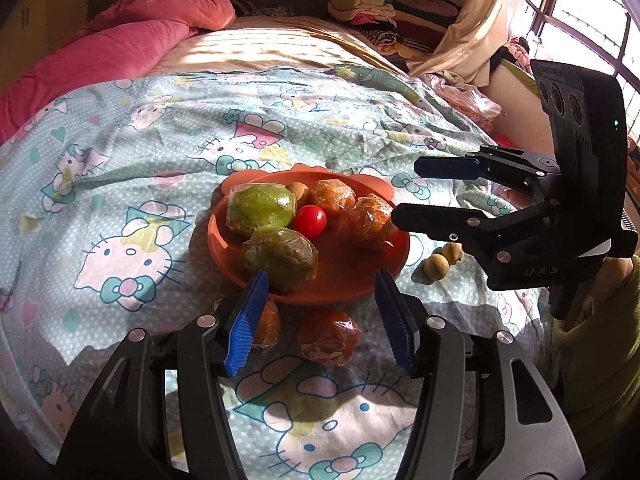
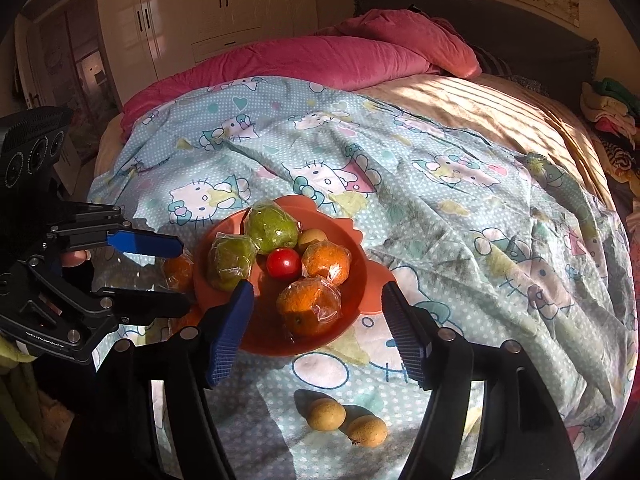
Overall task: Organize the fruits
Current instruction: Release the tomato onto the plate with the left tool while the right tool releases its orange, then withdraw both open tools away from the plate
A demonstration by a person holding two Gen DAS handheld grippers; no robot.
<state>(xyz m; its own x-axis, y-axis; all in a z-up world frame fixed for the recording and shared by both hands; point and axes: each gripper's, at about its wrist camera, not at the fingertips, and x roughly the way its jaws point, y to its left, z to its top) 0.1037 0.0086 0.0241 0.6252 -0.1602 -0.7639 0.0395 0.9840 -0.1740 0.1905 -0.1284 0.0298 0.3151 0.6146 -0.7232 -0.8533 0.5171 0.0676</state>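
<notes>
An orange-red plate (image 1: 360, 268) (image 2: 262, 322) sits on the cartoon-cat bedsheet. It holds two wrapped green fruits (image 1: 260, 210) (image 1: 282, 258), a red tomato (image 1: 309, 220) (image 2: 283, 263), two wrapped oranges (image 2: 326, 262) (image 2: 310, 306) and a small brown fruit (image 1: 299, 192). Two more wrapped oranges (image 1: 330, 338) (image 1: 269, 322) lie on the sheet just in front of the plate. A pair of small brown fruits (image 2: 326, 414) (image 2: 367, 431) lies beside the plate. My left gripper (image 1: 321, 280) (image 2: 184, 276) stands open at the plate's near rim. My right gripper (image 2: 316, 292) (image 1: 406, 192) hangs open over the plate's right side. Neither holds anything.
A pink quilt (image 2: 320, 56) is bunched at the head of the bed. Folded clothes (image 1: 368, 4) pile up at the far corner, by a curtain (image 1: 472, 32) and a sunlit window. White wardrobes (image 2: 208, 4) stand beyond the bed. A green sleeve (image 1: 600, 340) shows behind the right gripper.
</notes>
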